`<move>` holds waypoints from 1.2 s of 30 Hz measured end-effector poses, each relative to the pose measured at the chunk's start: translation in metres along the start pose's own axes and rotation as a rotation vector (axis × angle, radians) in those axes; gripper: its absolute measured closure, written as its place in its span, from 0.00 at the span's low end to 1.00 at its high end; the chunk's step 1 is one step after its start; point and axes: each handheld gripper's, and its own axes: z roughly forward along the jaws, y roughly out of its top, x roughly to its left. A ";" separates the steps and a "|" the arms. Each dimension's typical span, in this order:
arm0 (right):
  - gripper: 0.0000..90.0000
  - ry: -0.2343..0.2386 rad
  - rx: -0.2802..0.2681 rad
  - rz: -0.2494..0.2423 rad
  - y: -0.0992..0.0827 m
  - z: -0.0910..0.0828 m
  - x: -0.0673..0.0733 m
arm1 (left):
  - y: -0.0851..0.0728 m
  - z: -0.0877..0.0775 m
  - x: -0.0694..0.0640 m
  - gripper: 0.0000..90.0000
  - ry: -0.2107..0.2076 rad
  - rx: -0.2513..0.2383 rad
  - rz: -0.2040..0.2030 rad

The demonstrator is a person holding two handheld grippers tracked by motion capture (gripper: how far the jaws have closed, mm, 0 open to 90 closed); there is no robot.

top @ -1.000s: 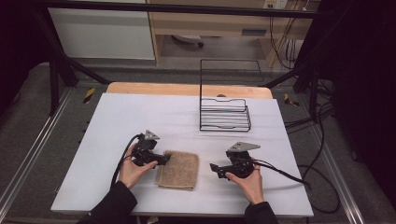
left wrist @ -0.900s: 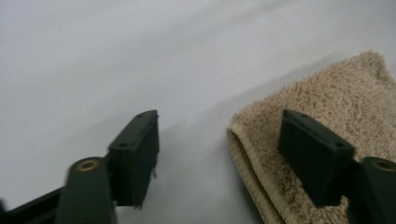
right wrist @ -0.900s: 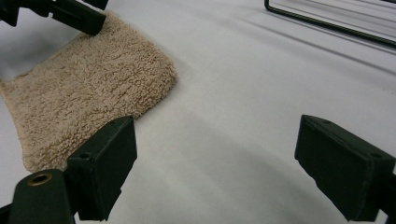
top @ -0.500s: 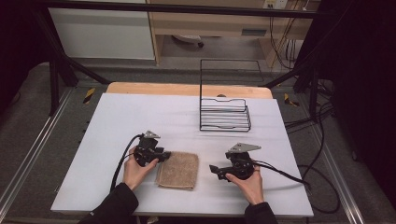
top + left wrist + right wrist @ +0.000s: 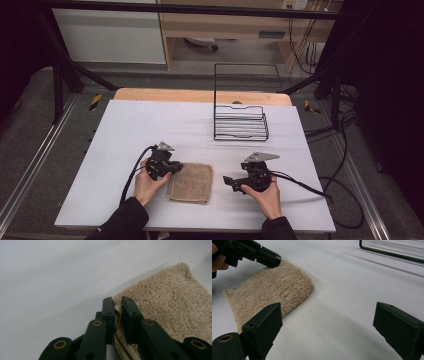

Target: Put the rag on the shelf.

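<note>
Nearest the person, two sleeved forearms enter from the bottom edge of the high view, each hand holding a black gripper over the white table point(image 5: 125, 130); between them lies a folded beige towel point(image 5: 190, 182), flat on the table surface near its front edge. The towel is a small terry cloth of looped, shaggy pile, light tan, folded into a rough rectangle with a rounded folded side and a thin hemmed edge at one corner; in the left gripper view the layers show at its border.

Left gripper point(image 5: 118, 305): the jaws have just been closing and now stand almost together, pinching the towel's edge, with a ridge of fabric caught between the pads; in the high view this gripper point(image 5: 175, 167) meets the towel's left far corner.

Right gripper point(image 5: 325, 322): jaws spread wide, nothing between them but bare table; they have just been opening a little further; it sits to the right of the towel, apart from it, pointing toward it point(image 5: 228, 181).

Farther back, a black wire rack point(image 5: 241, 122) stands on the table's far right part, well apart from the towel, its tall frame upright; beyond the table edge are a pale cabinet point(image 5: 110, 35) and cables point(image 5: 300, 40).
</note>
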 end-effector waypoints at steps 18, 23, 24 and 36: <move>0.04 -0.002 0.019 -0.008 0.033 0.041 0.030 | -0.004 0.002 0.002 0.91 -0.016 -0.014 0.021; 0.17 -0.007 0.031 0.016 0.038 0.058 0.033 | -0.004 0.002 0.002 0.91 -0.013 -0.013 0.030; 0.20 -0.012 0.033 0.026 0.037 0.061 0.032 | -0.004 0.002 0.002 0.91 -0.014 -0.015 0.029; 0.58 -0.049 0.069 0.047 0.030 0.075 0.030 | -0.004 0.002 0.002 0.90 -0.013 -0.013 0.048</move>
